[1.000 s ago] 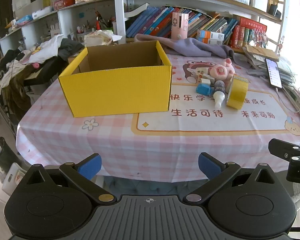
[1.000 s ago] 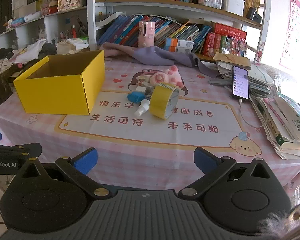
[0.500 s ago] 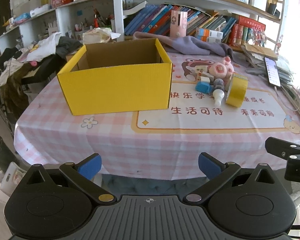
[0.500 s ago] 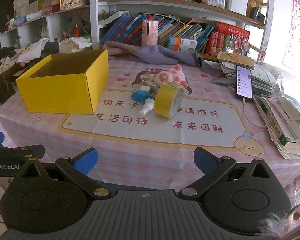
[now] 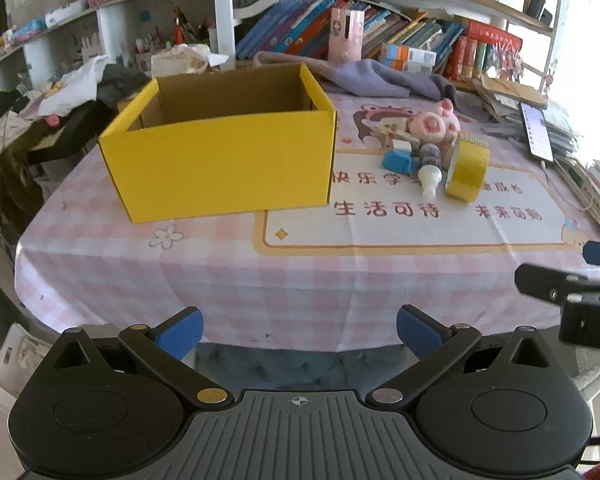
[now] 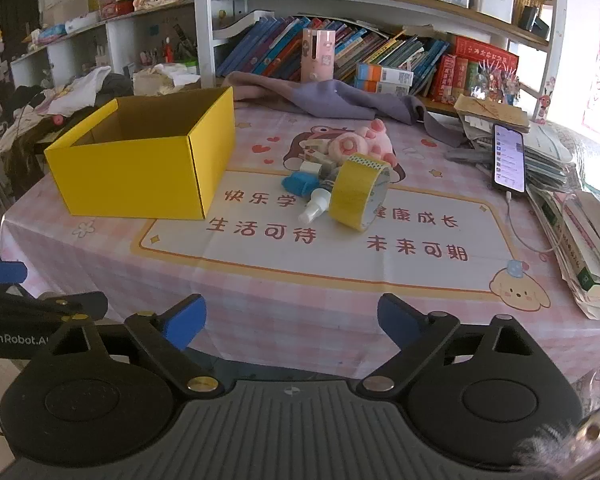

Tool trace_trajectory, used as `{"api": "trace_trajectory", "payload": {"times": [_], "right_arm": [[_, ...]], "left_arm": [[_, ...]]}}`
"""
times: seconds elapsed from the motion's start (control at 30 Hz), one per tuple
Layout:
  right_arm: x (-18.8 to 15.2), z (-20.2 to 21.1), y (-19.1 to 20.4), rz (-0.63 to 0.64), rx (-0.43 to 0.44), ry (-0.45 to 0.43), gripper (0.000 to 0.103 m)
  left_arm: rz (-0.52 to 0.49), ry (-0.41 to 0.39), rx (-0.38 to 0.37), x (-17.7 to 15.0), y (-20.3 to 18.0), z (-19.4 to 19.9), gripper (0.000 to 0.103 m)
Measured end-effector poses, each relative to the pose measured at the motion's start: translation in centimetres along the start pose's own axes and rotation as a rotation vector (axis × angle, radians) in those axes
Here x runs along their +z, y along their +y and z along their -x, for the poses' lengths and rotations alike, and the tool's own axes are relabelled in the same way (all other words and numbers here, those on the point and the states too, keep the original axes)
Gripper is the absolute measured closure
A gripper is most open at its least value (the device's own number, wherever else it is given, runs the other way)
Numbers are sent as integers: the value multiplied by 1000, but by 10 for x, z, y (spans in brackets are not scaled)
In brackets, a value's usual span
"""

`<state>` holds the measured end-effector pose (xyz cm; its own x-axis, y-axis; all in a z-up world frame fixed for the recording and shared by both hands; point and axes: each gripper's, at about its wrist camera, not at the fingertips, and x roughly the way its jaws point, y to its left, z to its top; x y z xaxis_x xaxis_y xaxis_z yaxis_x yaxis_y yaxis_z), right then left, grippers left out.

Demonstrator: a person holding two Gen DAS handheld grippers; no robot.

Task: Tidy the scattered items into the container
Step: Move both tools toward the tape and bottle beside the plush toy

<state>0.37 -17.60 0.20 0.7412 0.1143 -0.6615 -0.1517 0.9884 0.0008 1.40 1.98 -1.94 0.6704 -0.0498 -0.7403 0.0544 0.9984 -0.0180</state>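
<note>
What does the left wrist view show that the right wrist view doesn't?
Left wrist only: the inside far wall of the yellow box head-on, with the right gripper at the frame's right edge.

Right wrist only: the puppy print on the tablecloth, the stacked books, and the left gripper at left.

Both: box, yellow tape roll, white bottle, blue item, pink plush, phone.

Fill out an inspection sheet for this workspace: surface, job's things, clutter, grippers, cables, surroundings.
Surface: table under a pink checked cloth.
Job's things: yellow box open, nothing seen inside; tape roll, white bottle, blue item and pink plush heaped beside it.
Clutter: purple cloth, phone, stacked books.
Grippers: left gripper open; right gripper closing, nothing between its jaws.
Cables: white phone cable.
Surroundings: bookshelves behind.
</note>
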Motion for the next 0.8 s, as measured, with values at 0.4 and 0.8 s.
{"api": "trace_trajectory", "payload": {"times": [0.4,0.8], "right_arm": [[8,-20,-12,-7,13,1,24],[16,-45,-42,-69,-9,11,24]], "left_arm": [[-18,9,-36,11,-11,-19,0],[-65,-41,-51,25,-37,-42,0]]}}
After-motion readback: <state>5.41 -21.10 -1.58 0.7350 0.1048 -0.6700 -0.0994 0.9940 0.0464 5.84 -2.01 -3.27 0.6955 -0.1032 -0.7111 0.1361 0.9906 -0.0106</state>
